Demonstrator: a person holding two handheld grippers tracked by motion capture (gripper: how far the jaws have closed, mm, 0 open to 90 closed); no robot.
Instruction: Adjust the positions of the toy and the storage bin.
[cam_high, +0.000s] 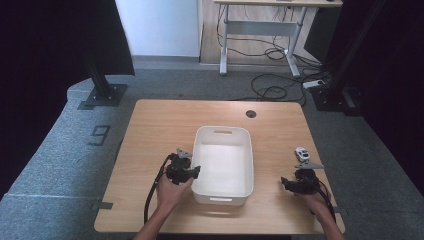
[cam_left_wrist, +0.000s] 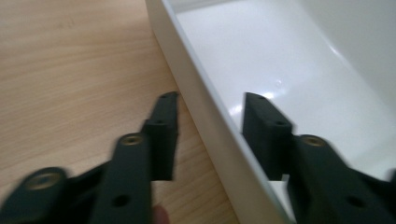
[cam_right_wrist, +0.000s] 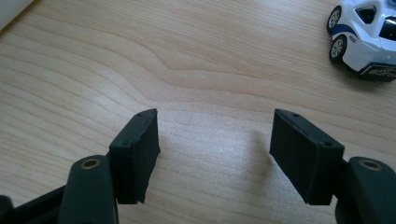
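Both tongs gape: my left gripper (cam_left_wrist: 210, 121) straddles the bin (cam_high: 248, 150) wall to steady it, while my right gripper (cam_right_wrist: 215, 140) waits near the toy car (cam_right_wrist: 366, 35).

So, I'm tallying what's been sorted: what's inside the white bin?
The white bin holds nothing visible; its near wall hides a floor strip. The toy car sits on the table.

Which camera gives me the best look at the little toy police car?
The right gripper view: the toy police car sits close and sharp, wheels and blue stripe visible, though its far end is cut off. In the high view it is a small white shape beyond the right gripper.
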